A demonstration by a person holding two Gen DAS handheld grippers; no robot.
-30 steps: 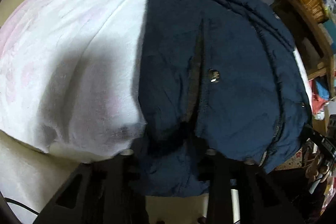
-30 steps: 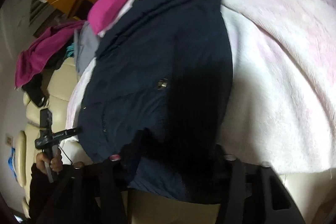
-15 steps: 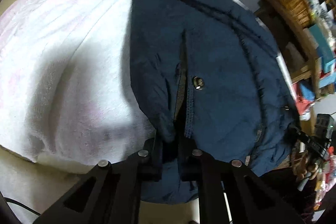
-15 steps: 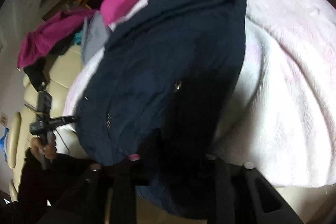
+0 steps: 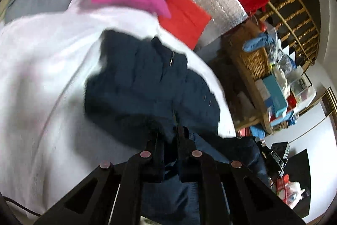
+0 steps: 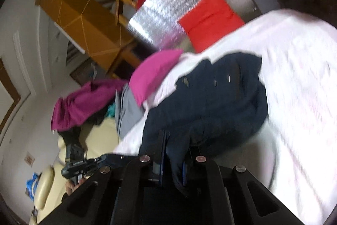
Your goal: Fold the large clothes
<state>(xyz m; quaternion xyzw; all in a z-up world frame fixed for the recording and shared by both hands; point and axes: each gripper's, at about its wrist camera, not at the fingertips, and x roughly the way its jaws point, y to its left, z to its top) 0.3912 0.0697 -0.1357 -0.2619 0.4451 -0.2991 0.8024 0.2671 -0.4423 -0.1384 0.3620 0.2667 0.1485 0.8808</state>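
Left gripper [image 5: 169,136]: your fingers are clamped on the dark navy padded jacket [image 5: 147,81] hem.
Right gripper [image 6: 175,151]: likewise pinching hem.
Progress: first fold probably just starting; the rest remains.

motion blur smears the navy jacket [image 5: 147,81] and the pale blanket [image 5: 42,77] under it, so i can't read the jacket's seams or fastenings. its hem vanishes between the fingers of my left claw [image 5: 168,136], and my right claw [image 6: 177,140] hides the fold it pinches. the lower part of the jacket is cut off behind my own frames. shelf clutter [image 5: 278,90] at right is too small to name.
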